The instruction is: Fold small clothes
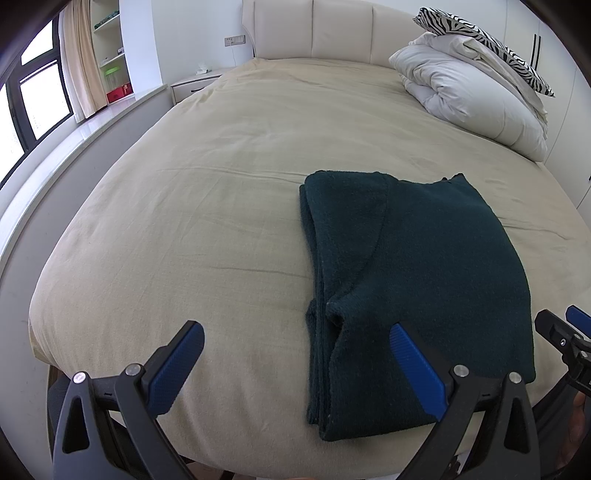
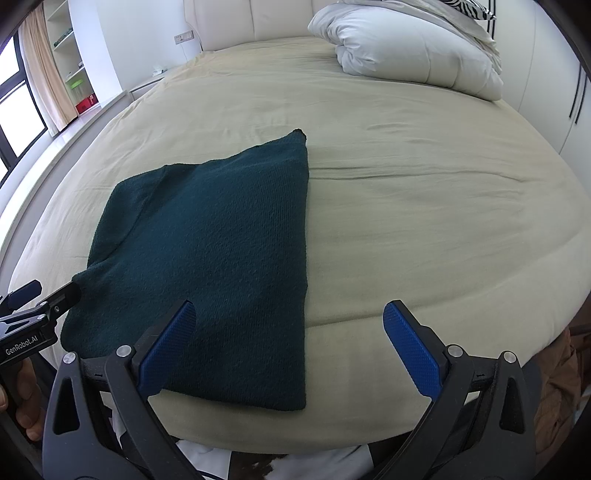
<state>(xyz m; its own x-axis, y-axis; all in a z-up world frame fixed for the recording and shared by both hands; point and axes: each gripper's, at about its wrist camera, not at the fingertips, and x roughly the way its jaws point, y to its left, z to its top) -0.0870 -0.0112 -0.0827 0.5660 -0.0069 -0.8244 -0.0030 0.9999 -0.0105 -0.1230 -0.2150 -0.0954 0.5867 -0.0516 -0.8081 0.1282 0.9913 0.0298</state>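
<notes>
A dark green knit garment [image 1: 406,280] lies folded into a rectangle on the beige bed sheet [image 1: 207,206], near the bed's front edge. It also shows in the right wrist view [image 2: 221,258]. My left gripper [image 1: 297,332] is open and empty, just above the front of the bed, its right finger over the garment's near left corner. My right gripper [image 2: 290,314] is open and empty, its left finger over the garment's near edge. The right gripper shows at the right edge of the left wrist view [image 1: 565,332]. The left gripper shows at the left edge of the right wrist view [image 2: 40,295].
A folded white duvet [image 1: 469,96] with a zebra-print pillow [image 1: 484,40] lies at the far right of the bed by the headboard [image 1: 314,29]. A nightstand [image 1: 195,83], shelves [image 1: 110,48] and a window [image 1: 33,96] are to the left.
</notes>
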